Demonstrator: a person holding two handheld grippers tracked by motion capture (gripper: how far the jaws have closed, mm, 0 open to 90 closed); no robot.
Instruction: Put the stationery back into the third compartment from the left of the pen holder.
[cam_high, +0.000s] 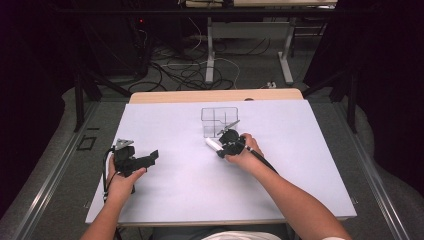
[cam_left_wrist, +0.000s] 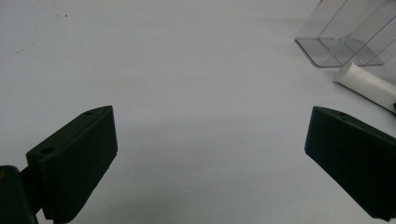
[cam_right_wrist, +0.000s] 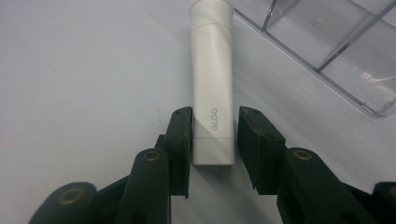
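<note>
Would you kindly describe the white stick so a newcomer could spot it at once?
On the white table, find the clear divided box near the middle. Just in front lies the white stick, between the right gripper jaws. It is opaque, tapered and marked GLOO.

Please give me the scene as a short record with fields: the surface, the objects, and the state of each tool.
surface: white table
object 1: white glue stick marked GLOO, lying flat
object 2: clear divided organizer, just beyond the glue stick
right tool: jaws on both sides of the glue stick, left pad touching, small gap at the right pad
left tool: jaws wide open, nothing between them
</note>
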